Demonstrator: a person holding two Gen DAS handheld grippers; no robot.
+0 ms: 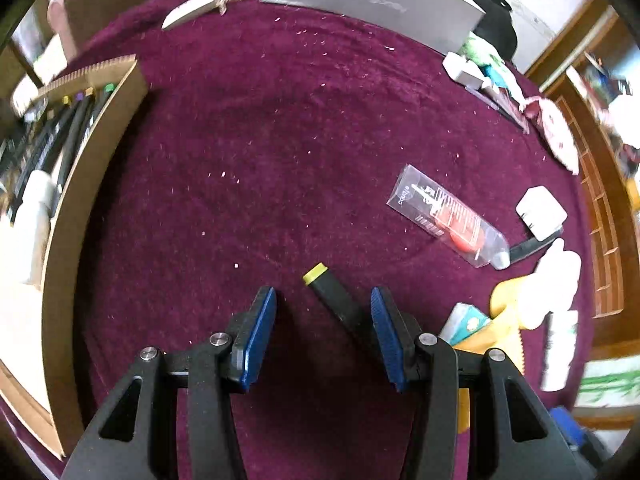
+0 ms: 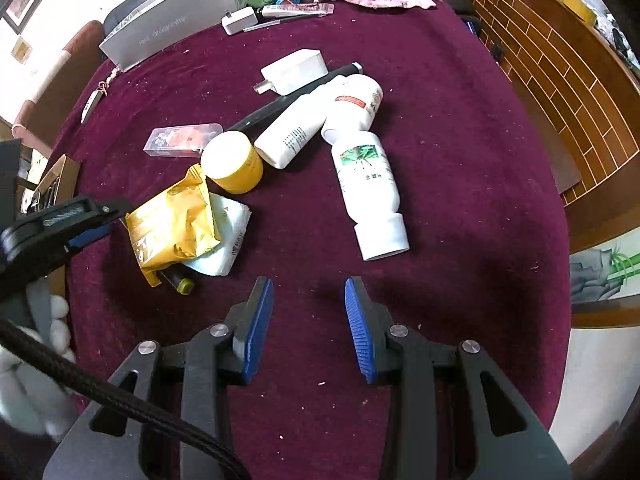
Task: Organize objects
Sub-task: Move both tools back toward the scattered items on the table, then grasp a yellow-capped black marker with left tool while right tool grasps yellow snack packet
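Both tools hang above the table (image 1: 280, 128), tipped steeply down, and each holds nothing. The left hand-held gripper (image 1: 323, 300) has its blue pads apart with a black marker with a yellow cap (image 1: 328, 288) lying on the cloth between them, nearer the right pad, seemingly lined up to be the next pick; no pad presses on it. To that gripper's left stands a cardboard box (image 1: 96, 184) already holding a row of dark markers with coloured caps, too blurred to count, which suggests this one belongs there too. The right hand-held gripper (image 2: 309, 300) also has its pads apart, over bare cloth. Ahead of it lies the unsorted pile: three white bottles (image 2: 368, 192) on their sides, one yellow jar (image 2: 234, 162), one yellow foil packet (image 2: 176, 224) resting on a pale tissue pack (image 2: 232, 236), and the same yellow-capped marker poking out beneath the packet, ahead and to the left. Further ahead lie one long black tube (image 2: 280, 104), one clear plastic case (image 2: 180, 140) with red contents, and two white chargers (image 2: 296, 70), one well beyond the other by a grey box (image 2: 168, 16). The loose heap reads as things awaiting sorting, not yet arranged.
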